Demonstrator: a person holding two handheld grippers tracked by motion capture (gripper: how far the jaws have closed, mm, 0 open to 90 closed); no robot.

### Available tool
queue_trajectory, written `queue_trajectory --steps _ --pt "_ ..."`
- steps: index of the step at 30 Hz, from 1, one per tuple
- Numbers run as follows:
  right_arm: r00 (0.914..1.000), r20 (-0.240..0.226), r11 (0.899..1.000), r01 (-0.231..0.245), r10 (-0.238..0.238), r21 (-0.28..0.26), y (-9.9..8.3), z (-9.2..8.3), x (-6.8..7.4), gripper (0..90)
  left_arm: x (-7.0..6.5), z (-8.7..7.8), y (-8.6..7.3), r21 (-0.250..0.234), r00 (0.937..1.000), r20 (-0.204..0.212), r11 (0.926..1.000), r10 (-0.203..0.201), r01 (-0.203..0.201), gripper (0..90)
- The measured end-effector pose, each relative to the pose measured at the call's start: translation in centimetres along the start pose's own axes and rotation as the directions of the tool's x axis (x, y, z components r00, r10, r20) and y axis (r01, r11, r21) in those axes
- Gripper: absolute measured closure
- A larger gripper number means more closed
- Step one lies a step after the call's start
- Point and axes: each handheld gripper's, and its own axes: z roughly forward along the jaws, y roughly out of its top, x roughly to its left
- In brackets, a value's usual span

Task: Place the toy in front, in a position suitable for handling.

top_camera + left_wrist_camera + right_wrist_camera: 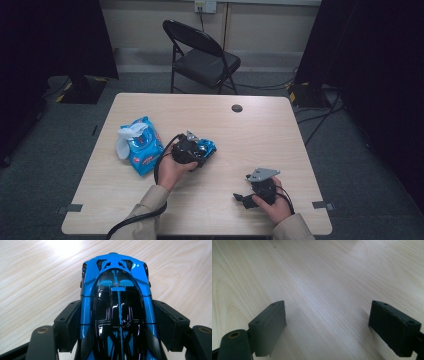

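The left claw point(200, 152) sits near the middle of the light wooden worktop point(260, 135), held in the person's left hand point(170, 170), with a black cable trailing from it toward the near edge. In the left claw view, the jaws stand one on each side of a blue and black toy car point(116, 297); both pads lie against the car's flanks, so the claw is closed on the car at a wide setting. The car points away from the camera, its glossy black canopy facing up and its blue far end toward the open worktop. In the high view, the car point(206, 147) projects from the claw toward the right, and whether its wheels rest on the surface cannot be determined. The right claw point(241, 197) is held in the person's right hand point(272, 202) near the front right of the worktop, well apart from the car, with a grey three-cornered plate on top. In the right gripper view, its jaws stand wide apart over bare wood grain, with nothing between them. A blue wet-wipe pack point(142, 145) lies to the left of the left claw, with a white wipe point(129, 134) pulled out at its far end. A black folding chair point(202, 55) stands beyond the far edge of the worktop.
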Motion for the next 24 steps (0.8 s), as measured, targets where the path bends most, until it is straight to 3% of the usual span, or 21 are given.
queue_trajectory --steps 6,13,24 --pt "1.0000 0.000 1.000 0.000 0.000 0.000 0.0 0.0 0.0 13.6 -1.2 -0.1 -0.2 -0.014 0.9995 0.024 0.9997 0.022 -0.022 28.0" --pt "1.0000 0.000 1.000 0.000 0.000 0.000 0.0 0.0 0.0 13.5 -3.5 0.7 -2.2 0.001 0.9958 0.076 0.9987 0.051 -0.052 28.0" --pt "1.0000 0.000 1.000 -0.001 0.001 0.000 0.0 0.0 0.0 13.5 -3.9 0.7 -3.3 -0.003 0.9948 0.076 0.9977 0.067 -0.067 27.9"
